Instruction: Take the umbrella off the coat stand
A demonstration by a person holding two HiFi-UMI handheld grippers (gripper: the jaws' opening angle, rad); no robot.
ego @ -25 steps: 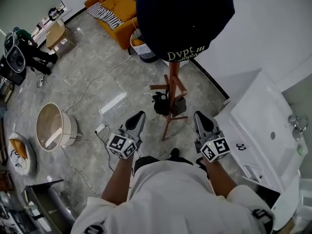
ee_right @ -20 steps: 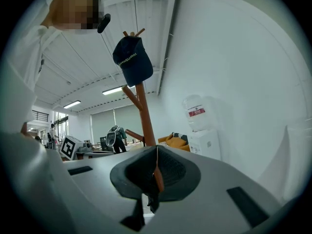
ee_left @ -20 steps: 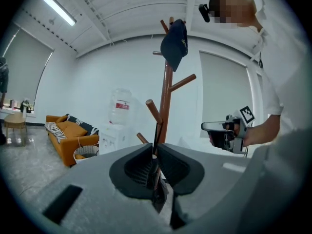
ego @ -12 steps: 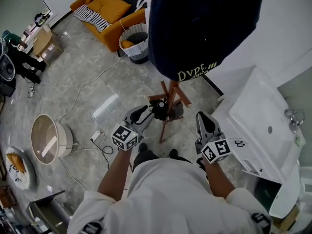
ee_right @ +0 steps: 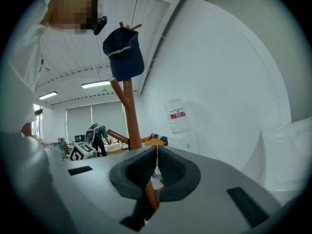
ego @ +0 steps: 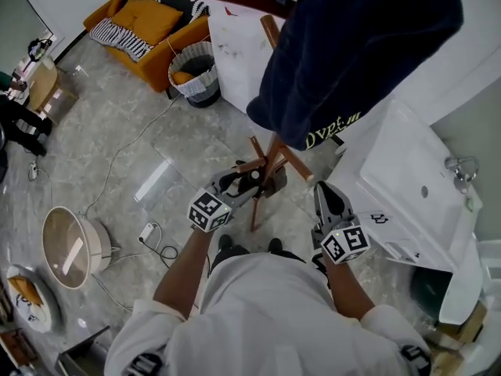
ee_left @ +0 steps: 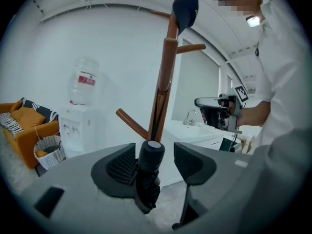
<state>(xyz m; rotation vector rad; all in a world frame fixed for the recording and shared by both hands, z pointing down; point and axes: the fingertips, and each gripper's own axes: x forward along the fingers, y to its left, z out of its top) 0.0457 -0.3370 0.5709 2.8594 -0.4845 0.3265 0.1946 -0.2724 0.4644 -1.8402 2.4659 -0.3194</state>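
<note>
Lining up the grab: left tongs (ego: pixel 249 180) opening around umbrella (ee_left: pixel 151 153) on coat stand (ee_left: pixel 166 72); I'd close next. Right tongs (ee_right: pixel 156 152) pressed together.

The umbrella (ee_left: pixel 149 177) is black, folded short and rolled. It hangs upright, flat round end up, from a dark strap close against the coat stand (ee_left: pixel 165 77). The stand is an upright reddish-brown wooden pole with upward-slanting pegs.

Left gripper (ego: pixel 241 188), jaws opening, at the black umbrella (ego: pixel 254 175) on the coat stand (ego: pixel 270 167); umbrella apparently between jaws. Right gripper (ego: pixel 323 190) is well apart, to its right.
</note>
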